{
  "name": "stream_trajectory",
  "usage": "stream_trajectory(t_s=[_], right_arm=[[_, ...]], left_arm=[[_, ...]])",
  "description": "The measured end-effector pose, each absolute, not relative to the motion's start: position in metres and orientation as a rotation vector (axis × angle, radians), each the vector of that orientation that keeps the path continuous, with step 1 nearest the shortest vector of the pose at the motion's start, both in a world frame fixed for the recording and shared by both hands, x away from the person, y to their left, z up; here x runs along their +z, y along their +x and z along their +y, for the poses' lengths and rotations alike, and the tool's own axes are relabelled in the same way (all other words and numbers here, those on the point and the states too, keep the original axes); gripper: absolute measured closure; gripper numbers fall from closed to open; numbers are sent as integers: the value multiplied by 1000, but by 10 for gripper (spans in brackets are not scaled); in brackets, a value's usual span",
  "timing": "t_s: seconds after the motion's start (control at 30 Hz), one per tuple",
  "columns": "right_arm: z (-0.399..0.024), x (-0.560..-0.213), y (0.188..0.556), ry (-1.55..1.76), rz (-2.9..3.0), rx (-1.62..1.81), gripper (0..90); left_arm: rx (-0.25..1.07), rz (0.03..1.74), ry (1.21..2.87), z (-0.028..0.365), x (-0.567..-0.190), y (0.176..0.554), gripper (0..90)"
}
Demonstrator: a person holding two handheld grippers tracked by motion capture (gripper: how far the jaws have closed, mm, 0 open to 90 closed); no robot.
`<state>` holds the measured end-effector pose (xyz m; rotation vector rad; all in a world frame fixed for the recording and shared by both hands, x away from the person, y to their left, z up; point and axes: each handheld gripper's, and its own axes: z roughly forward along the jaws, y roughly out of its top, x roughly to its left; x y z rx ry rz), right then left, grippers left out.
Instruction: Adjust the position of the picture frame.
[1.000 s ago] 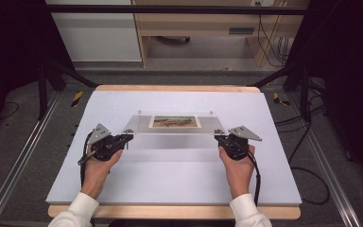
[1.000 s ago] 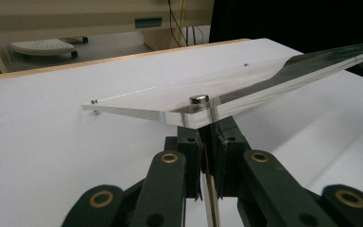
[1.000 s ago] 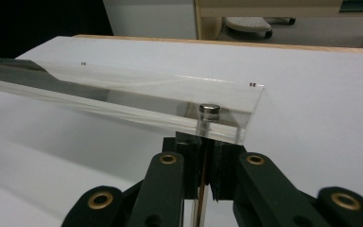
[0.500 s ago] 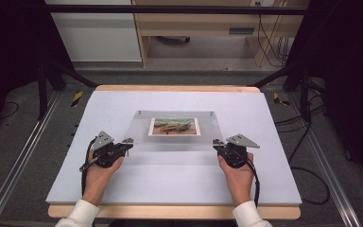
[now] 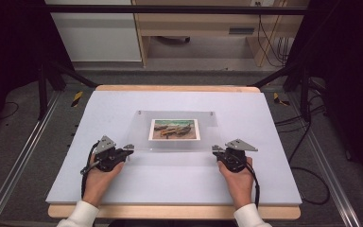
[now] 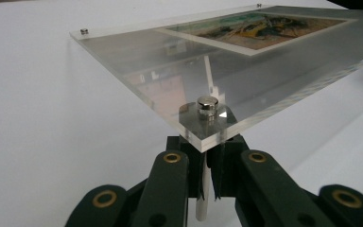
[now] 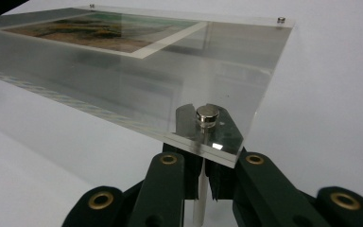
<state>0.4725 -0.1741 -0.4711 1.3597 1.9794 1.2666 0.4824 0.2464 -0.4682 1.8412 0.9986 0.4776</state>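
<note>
A clear acrylic frame [image 5: 142, 142] with a landscape picture [image 5: 174, 129] in it hangs low and almost flat over the white table [image 5: 123, 189]. My left gripper [image 5: 128, 148] holds its near left corner and my right gripper [image 5: 216, 149] its near right corner. In the left gripper view the jaws [image 6: 209, 165] are shut on a thin post under the corner, below a silver stud [image 6: 207, 105]. The right gripper view matches it: my gripper [image 7: 203, 172] is shut on the post below the stud [image 7: 207, 115]. The plate [image 7: 194, 61] stretches away from me, with small studs at its far corners.
The white board rests on a wooden top [image 5: 170, 211]. Metal rails [image 5: 23, 156] run along both sides on the floor. Cables [image 5: 307, 156] lie at the right. Yellow-black markers [image 5: 77, 98] sit beyond the far corners. Open board surrounds the frame.
The frame has tipped from steeply tilted to nearly flat. Both hands have come toward the near edge and sunk a little, still gripping the corners.
</note>
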Motion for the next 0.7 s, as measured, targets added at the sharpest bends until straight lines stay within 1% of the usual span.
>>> stream_trajectory(t_s=[0.23,0.57,0.67,0.7], right_arm=[[-174,-478,472,1361,2013,1245,842],[-176,-479,472,1370,2024,1254,839],[-176,-479,472,1376,2028,1261,815],[-178,-478,471,1375,2043,1266,746]], left_arm=[[479,1007,1889,245,-473,482,837],[489,1005,1907,243,-475,481,826],[507,992,1929,242,-474,480,747],[510,988,1928,242,-474,479,711]])
